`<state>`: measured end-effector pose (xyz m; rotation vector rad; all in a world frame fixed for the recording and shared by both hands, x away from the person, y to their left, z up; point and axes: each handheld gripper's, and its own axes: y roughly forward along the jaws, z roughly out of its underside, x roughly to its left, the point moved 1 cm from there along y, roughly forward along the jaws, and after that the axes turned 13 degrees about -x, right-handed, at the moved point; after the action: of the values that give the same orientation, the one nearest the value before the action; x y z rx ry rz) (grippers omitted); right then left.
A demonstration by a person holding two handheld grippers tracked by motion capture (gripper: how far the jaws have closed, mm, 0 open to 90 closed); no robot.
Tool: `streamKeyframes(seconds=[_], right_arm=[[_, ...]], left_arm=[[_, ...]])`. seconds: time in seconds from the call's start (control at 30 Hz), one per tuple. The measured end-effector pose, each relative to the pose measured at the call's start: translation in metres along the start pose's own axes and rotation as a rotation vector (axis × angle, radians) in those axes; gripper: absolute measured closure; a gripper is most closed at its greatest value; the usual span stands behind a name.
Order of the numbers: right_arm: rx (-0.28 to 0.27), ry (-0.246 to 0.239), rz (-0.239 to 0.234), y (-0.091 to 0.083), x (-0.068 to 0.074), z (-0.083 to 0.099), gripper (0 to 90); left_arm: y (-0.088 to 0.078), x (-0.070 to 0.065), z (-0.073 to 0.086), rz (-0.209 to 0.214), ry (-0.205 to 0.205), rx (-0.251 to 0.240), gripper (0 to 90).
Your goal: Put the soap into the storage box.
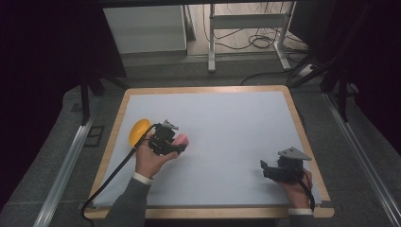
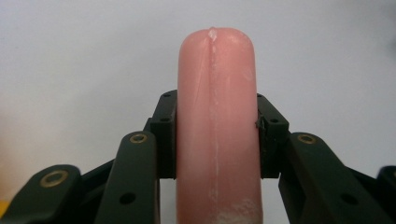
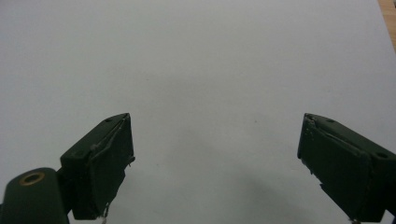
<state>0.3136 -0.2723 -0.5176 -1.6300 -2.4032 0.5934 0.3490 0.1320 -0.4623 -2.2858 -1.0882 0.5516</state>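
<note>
The left tool is clamped across the middle of a smooth pink sausage-shaped cylinder above the white-topped bench, likely light, slightly yielding and slippery; the right tool gapes empty.

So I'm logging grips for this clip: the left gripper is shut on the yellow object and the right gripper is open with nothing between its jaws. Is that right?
Not quite. The left gripper is shut on the pink sausage-shaped object, as the left gripper view shows; the yellow object lies on the table beside that hand. The rest holds: the right gripper is open with nothing between its jaws.
</note>
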Motion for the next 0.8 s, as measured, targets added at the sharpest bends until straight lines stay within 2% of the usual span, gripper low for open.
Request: streamKeyframes(seconds=[0.8], right_arm=[[0.004,-0.004,-0.001,0.001,0.001,0.000,10.2]], left_arm=[[-0.019,0.031,-0.001,-0.065,-0.046,-0.029,60.2]])
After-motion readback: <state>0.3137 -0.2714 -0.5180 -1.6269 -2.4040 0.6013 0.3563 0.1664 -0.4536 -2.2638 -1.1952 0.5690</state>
